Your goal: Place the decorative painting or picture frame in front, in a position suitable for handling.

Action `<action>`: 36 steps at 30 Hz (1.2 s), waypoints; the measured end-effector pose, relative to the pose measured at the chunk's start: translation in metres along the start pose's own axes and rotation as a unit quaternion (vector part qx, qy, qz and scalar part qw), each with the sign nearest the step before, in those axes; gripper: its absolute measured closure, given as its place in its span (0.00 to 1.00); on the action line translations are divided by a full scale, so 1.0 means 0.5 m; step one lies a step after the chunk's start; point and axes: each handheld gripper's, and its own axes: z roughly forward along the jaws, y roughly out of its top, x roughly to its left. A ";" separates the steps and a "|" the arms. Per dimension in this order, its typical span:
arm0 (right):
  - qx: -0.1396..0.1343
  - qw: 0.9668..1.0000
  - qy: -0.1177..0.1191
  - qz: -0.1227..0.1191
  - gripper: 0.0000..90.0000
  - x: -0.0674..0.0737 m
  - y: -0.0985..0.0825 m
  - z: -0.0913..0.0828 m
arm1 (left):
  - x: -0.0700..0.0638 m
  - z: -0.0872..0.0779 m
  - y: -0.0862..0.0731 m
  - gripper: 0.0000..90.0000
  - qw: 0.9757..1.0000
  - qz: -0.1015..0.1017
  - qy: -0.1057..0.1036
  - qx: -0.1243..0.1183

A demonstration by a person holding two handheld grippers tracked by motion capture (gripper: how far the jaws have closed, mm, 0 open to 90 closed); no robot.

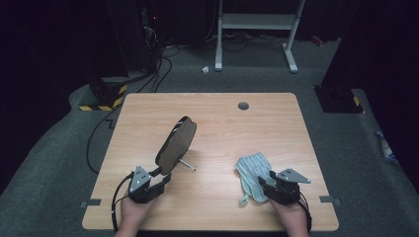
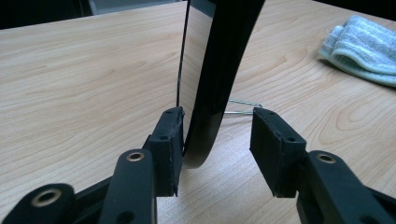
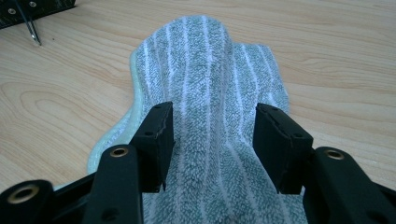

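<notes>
An oval dark-framed mirror (image 1: 176, 144) stands tilted on the wooden table (image 1: 222, 113), propped by a thin wire leg (image 1: 188, 165). My left gripper (image 1: 163, 175) is at its near lower rim. In the left gripper view the rim (image 2: 219, 70) rises between the jaws of the gripper (image 2: 217, 135): it lies against the left pad, with a gap to the right pad. A grey-green striped cloth (image 1: 252, 170) lies at the right front. My right gripper (image 1: 265, 181) sits over its near end, jaws apart, with a raised fold of the cloth (image 3: 210, 70) running between them (image 3: 214, 135).
A round cable hole (image 1: 243, 105) sits near the table's far edge. Beyond the table are a white desk frame (image 1: 257, 29), floor cables and a yellow-black striped base (image 1: 106, 101). The cloth (image 2: 359, 46) lies to the right in the left gripper view.
</notes>
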 end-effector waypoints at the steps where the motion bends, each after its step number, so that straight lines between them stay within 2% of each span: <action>1: 0.000 1.000 0.000 -0.001 0.53 0.000 0.000 0.000 | 0.000 0.000 0.000 0.62 1.000 0.000 0.000 0.000; 12: 0.000 1.000 -0.002 -0.002 0.53 -0.003 0.001 0.000 | -0.013 0.003 -0.001 0.63 1.000 0.008 -0.009 0.004; 25: -0.001 1.000 -0.002 -0.003 0.53 -0.002 0.001 0.001 | -0.050 0.009 0.002 0.63 0.999 0.017 -0.043 0.009; 36: 0.001 1.000 -0.003 -0.003 0.53 -0.002 0.000 0.001 | -0.072 0.023 0.008 0.62 0.998 0.021 -0.062 0.011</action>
